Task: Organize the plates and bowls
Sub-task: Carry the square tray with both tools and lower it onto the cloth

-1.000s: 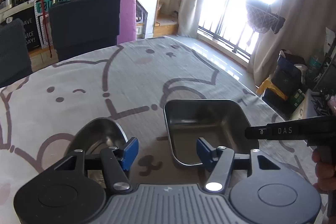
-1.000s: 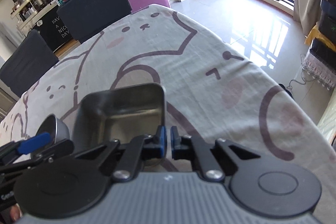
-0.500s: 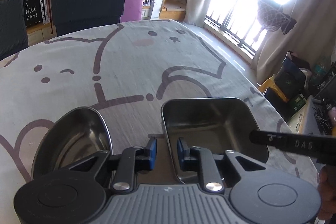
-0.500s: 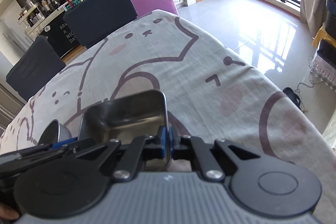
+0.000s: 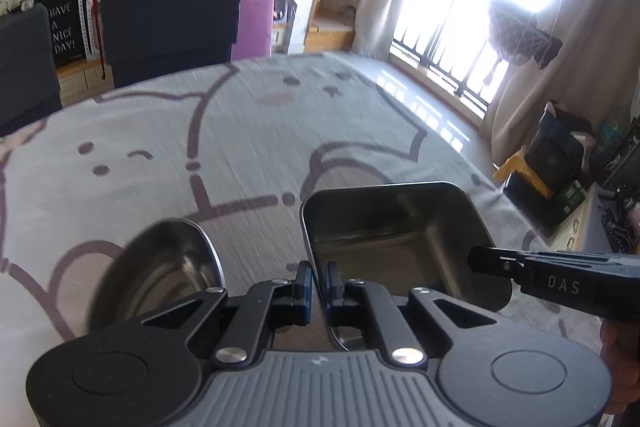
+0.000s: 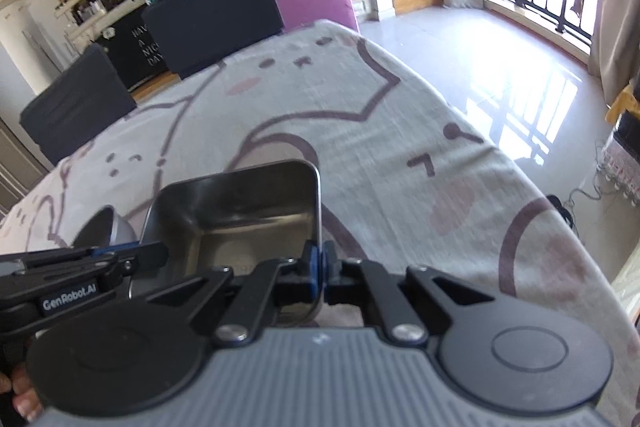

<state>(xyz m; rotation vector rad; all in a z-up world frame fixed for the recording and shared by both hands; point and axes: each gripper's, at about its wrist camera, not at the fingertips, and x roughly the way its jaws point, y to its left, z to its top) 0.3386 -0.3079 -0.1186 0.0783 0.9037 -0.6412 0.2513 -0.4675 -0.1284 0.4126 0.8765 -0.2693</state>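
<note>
Beyond the square pan [image 5: 400,227] and round bowl [image 5: 160,267] the surface [image 5: 240,131] lies open up to the chairs [image 5: 168,15].

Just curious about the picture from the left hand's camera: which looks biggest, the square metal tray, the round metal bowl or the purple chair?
1. Square metal tray.
2. Round metal bowl, partly hidden by the gripper.
3. Purple chair, though it stands far off, mostly behind a dark chair, so it is likely bigger really.
</note>
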